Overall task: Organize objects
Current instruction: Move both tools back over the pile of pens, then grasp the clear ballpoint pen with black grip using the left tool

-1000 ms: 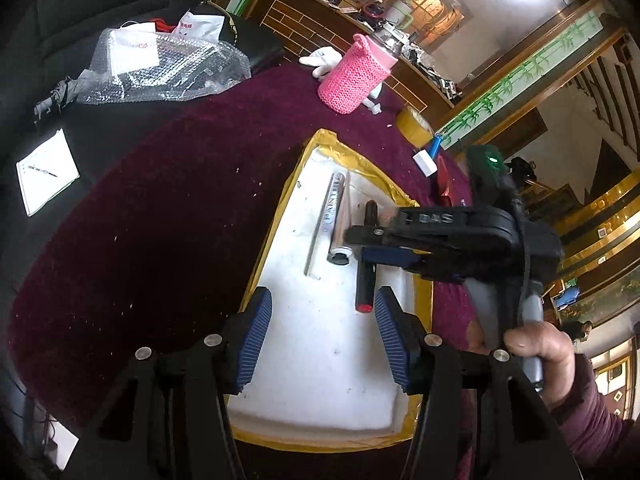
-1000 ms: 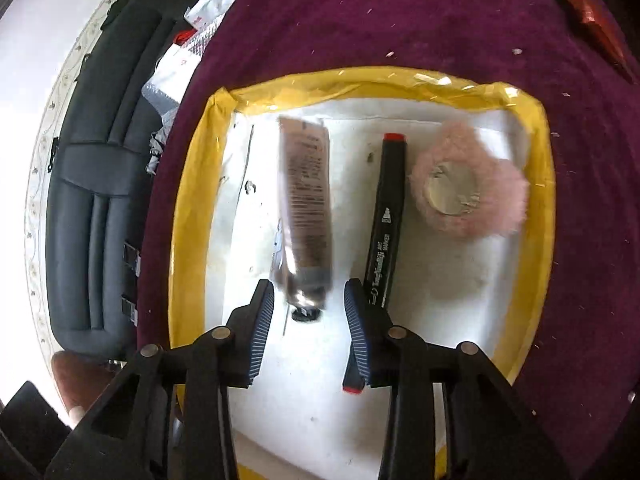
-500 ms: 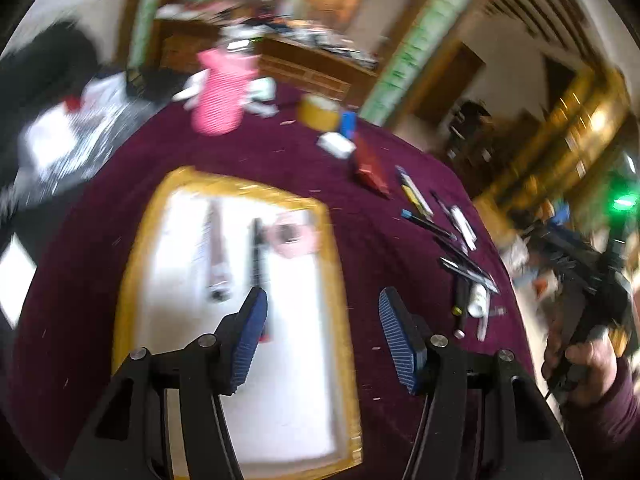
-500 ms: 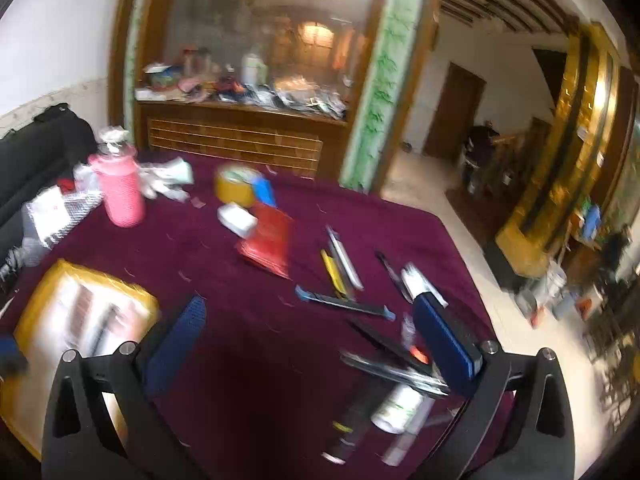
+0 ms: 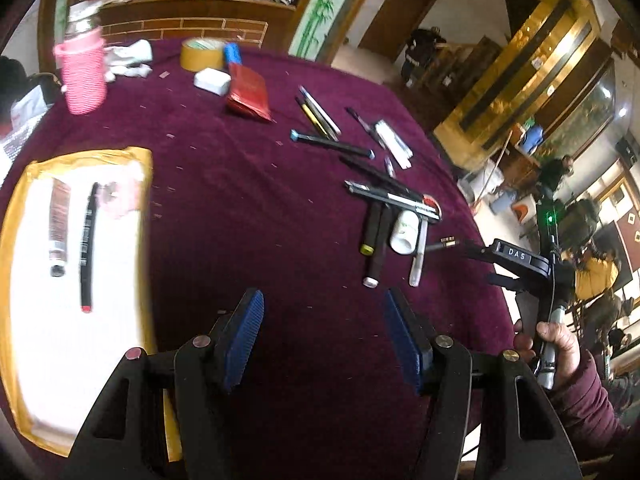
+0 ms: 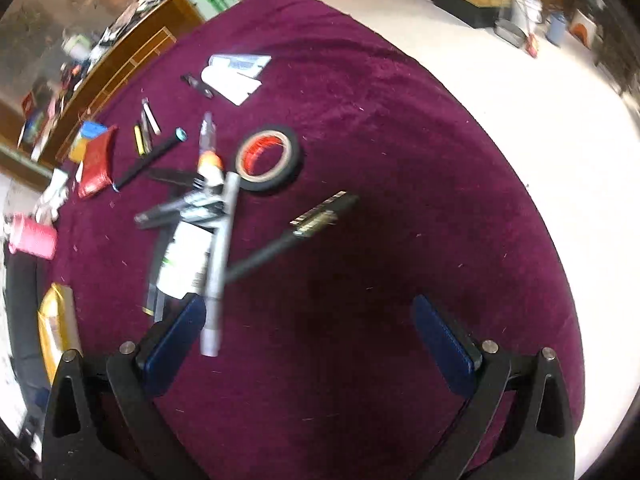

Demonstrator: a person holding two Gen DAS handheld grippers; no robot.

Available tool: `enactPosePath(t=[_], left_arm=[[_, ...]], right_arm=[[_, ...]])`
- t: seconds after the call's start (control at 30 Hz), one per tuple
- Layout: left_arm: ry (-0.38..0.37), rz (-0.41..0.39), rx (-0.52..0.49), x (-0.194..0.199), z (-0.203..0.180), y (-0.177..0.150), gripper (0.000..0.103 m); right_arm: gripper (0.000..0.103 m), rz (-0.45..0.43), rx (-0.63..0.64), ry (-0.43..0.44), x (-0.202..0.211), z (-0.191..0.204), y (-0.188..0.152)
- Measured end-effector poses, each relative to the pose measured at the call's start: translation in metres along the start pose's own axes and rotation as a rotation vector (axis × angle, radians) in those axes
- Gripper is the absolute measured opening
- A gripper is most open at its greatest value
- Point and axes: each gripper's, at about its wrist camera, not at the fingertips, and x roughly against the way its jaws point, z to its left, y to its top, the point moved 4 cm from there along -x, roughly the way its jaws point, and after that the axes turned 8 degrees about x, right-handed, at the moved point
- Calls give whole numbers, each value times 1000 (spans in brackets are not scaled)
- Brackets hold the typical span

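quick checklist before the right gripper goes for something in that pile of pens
1. Right gripper open and empty: ok, fingers wide apart, nothing between them.
2. Left gripper clear of the pile: ok, it is over bare cloth, empty.
3. Target singled out: not ok, the silver marker, white bottle and black pens lie crossed on one another.
4. Marker lined up between the fingers: not ok, its end lies by the left finger.
5. Black tape roll out of the way: ok, beyond the pile.
6. Room in the yellow-rimmed tray: ok, white floor bare below the tube and black marker.
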Motion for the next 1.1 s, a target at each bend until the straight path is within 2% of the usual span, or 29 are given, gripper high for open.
enactPosePath(t=[0.1,0.17,0.2,0.23,0.3,0.43,0.57,0.67,0.77,0.83,0.87,0.9,1.0,1.1], left_arm=[[31,23,-40,-29,-23,0,56],[58,28,-66,-50,-39,3,56],[72,32,-69,-62,-48,7,56],[67,31,-67,-69,-53,12,56],[55,9,-81,-82,-70,27,56],[54,-79,-262,-111,-129,71,56],[89,-44,-376,-165,-171,107,56],[153,29,-410,-211,-177,123,56],[201,194,-426,-242,-165,115,56],[199,215,-518,-236,-163,100,57],[181,247,-522,-231,-161,93,57],[136,318,-488,-224,-153,84,57],[161,362,-513,-203,-133,62,58],[154,415,-463,-170,-105,39,58]], right_arm=[[103,10,49,-5,-9,-7,-6],[103,51,36,49,-24,-15,-14],[103,1,63,49,-20,-12,-15],[103,19,84,51,-23,-9,-19],[103,8,191,-2,-27,-2,-25],[103,20,424,-155,-42,19,-43],[103,7,439,-139,-42,19,-48],[103,14,446,-140,-41,19,-48],[103,24,451,-140,-41,19,-48],[103,24,464,-135,-39,20,-50],[103,21,472,-132,-39,19,-50],[103,17,478,-129,-38,19,-51],[103,14,487,-126,-37,19,-52],[103,-3,504,-118,-36,18,-53]])
